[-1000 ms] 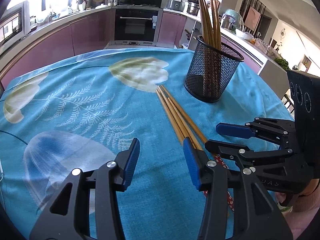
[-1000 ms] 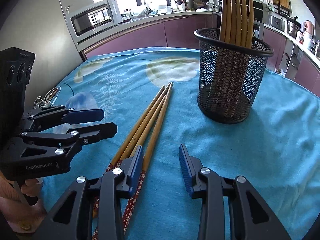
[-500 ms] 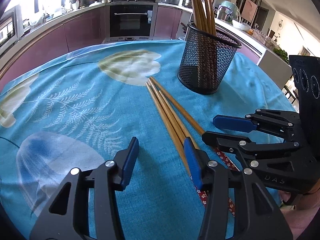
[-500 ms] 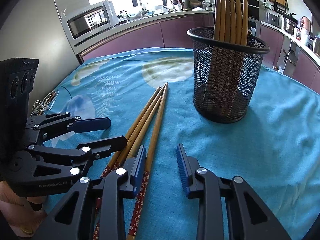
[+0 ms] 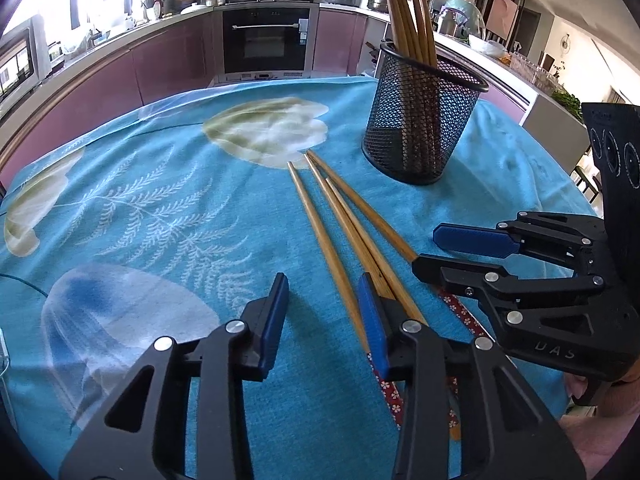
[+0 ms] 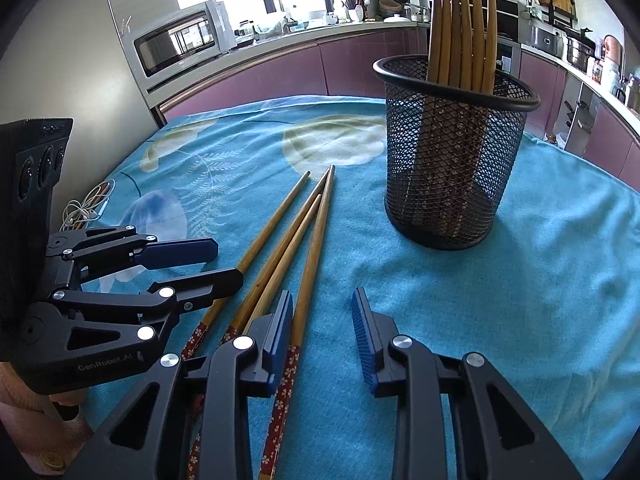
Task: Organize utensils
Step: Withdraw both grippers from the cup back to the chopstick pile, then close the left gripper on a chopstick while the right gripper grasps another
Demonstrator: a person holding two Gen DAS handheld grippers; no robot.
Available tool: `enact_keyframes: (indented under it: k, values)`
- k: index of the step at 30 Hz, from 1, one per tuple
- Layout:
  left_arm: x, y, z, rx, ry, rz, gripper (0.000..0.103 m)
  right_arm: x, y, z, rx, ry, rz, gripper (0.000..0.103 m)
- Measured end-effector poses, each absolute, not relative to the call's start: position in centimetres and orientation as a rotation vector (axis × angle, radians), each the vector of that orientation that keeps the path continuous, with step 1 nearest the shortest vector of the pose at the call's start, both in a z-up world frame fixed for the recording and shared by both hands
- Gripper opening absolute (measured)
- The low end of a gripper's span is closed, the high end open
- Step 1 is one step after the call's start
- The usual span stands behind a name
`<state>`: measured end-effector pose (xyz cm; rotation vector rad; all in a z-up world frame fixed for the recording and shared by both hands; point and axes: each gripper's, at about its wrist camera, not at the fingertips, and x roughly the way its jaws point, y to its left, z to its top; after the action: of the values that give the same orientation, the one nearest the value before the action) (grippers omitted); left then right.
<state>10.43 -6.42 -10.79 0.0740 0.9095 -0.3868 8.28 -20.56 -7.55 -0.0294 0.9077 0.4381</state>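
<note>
Several wooden chopsticks (image 5: 344,220) with red flowered handles lie side by side on the blue tablecloth; they also show in the right wrist view (image 6: 296,236). A black mesh holder (image 5: 420,128) stands beyond them with several chopsticks upright in it; it also shows in the right wrist view (image 6: 452,160). My left gripper (image 5: 324,312) is open and empty, low over the handle ends, with the leftmost chopstick between its fingers. My right gripper (image 6: 322,332) is open and empty, its left finger over the chopsticks. Each gripper shows in the other's view: the right one (image 5: 460,252), the left one (image 6: 208,264).
A round table with a blue patterned cloth (image 5: 160,200) carries everything. A coil of white cable (image 6: 86,208) lies at the table's left edge. Kitchen counters, an oven (image 5: 266,40) and a microwave (image 6: 180,40) stand behind.
Both grippers have moved forward and lower toward the chopsticks and holder. The left gripper's fingers now straddle the leftmost chopstick. Both stay open.
</note>
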Motion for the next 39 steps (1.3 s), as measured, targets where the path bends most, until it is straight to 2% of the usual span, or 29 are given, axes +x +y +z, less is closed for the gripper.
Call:
enact_keyframes:
  k: [8, 12, 17, 25, 28, 30, 39]
  values:
    - [11.5, -7.2, -10.9, 0.108, 0.909, -0.379, 0.033, 9.5, -19.5, -7.6, -0.075, 0.903, 0.426, 0.028]
    - [12.4, -7.1, -10.9, 0.102, 0.913, -0.376, 0.027, 10.2, -19.1, -7.7, -0.091, 0.901, 0.424, 0.026]
    - [13.2, -7.2, -10.9, 0.092, 0.917, -0.368, 0.021, 10.9, -19.1, -7.7, -0.1, 0.902, 0.423, 0.02]
    - [13.3, -7.3, -11.0, 0.08, 0.913, -0.356, 0.02, 11.2, -19.5, -7.7, -0.068, 0.907, 0.433, 0.01]
    - [13.4, -7.3, -11.1, 0.073, 0.913, -0.357, 0.017, 11.1, -19.5, -7.7, -0.068, 0.907, 0.437, 0.007]
    - [13.4, -7.2, -11.1, 0.064, 0.915, -0.358, 0.013, 11.1, -19.6, -7.6, -0.062, 0.908, 0.439, 0.006]
    - [13.3, -6.8, -11.0, 0.023, 0.917, -0.345, 0.01, 10.5, -20.3, -7.4, -0.022, 0.909, 0.456, 0.006]
